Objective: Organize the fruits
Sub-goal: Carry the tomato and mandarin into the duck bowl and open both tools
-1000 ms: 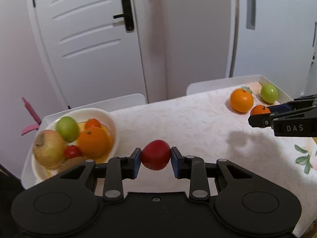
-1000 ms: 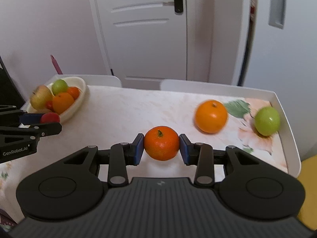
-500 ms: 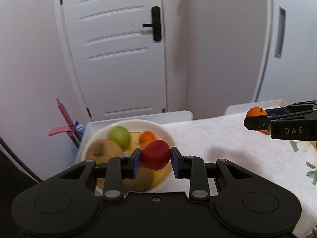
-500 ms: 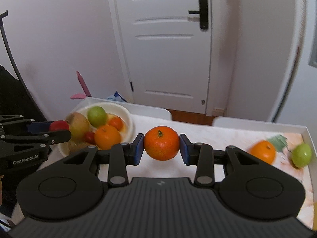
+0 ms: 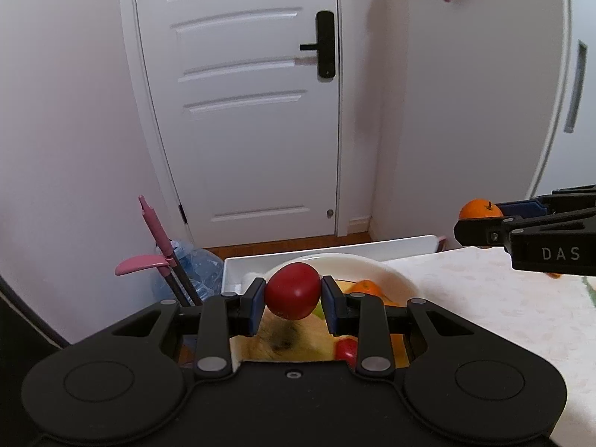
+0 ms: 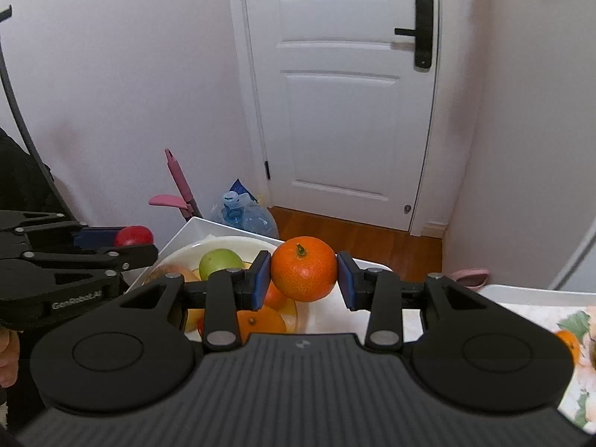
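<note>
My left gripper (image 5: 293,297) is shut on a small red fruit (image 5: 293,292) and holds it above the white fruit bowl (image 5: 387,273). My right gripper (image 6: 303,275) is shut on a mandarin (image 6: 303,273) and holds it above the bowl's right side (image 6: 175,255). The bowl holds a green apple (image 6: 219,262), an orange (image 6: 260,322), a yellowish apple (image 5: 290,341) and other small fruit. The right gripper with its mandarin (image 5: 480,209) shows at the right of the left wrist view. The left gripper with the red fruit (image 6: 133,236) shows at the left of the right wrist view.
The bowl stands at the left end of a table with a floral cloth (image 5: 484,298) and a raised white rim (image 5: 335,251). Another orange (image 6: 570,342) lies on the table at far right. Beyond the table are a water jug (image 6: 246,214), a pink tool (image 5: 156,238) and a white door (image 5: 242,111).
Both grippers have moved left and up with their fruit, from over the table to above the bowl. The views now look more at the door and floor.
</note>
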